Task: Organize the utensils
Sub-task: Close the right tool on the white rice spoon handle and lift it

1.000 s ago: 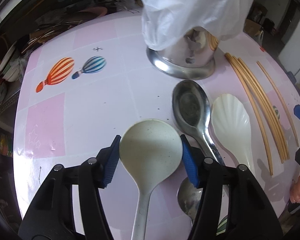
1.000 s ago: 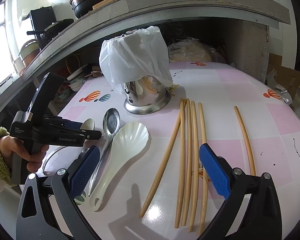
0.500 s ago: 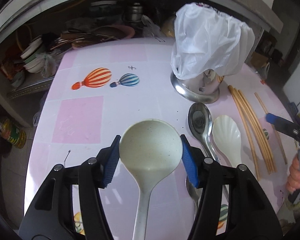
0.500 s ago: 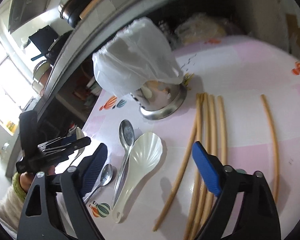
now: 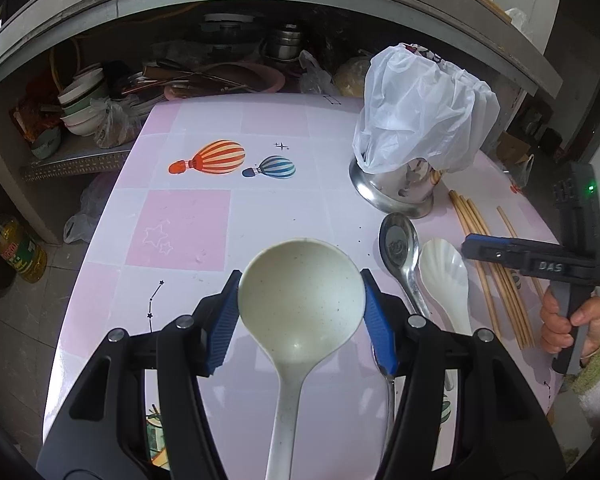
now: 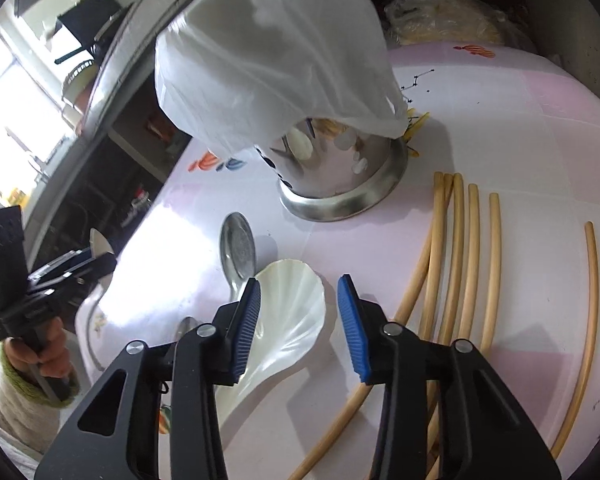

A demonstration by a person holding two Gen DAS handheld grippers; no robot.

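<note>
In the left wrist view, the left gripper [image 5: 300,312] is clamping the pale ladle [image 5: 300,300] by its bowl, above the table [image 5: 188,232]. In the right wrist view, the right gripper [image 6: 298,326] is closing, pads not yet pressing, over the shell-shaped spoon [image 6: 292,316]; chopsticks [image 6: 456,264] are lying to its right, the bag-covered holder [image 6: 340,176] ahead.

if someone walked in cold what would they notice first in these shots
The pale ladle fills the left wrist view, its round bowl clamped between the left gripper's blue pads. Behind it stands a steel utensil holder draped in a white plastic bag, with tan chopsticks fanned beside it. The right gripper, jaws closing, hangs over a white shell-shaped spoon next to a metal spoon.
</note>
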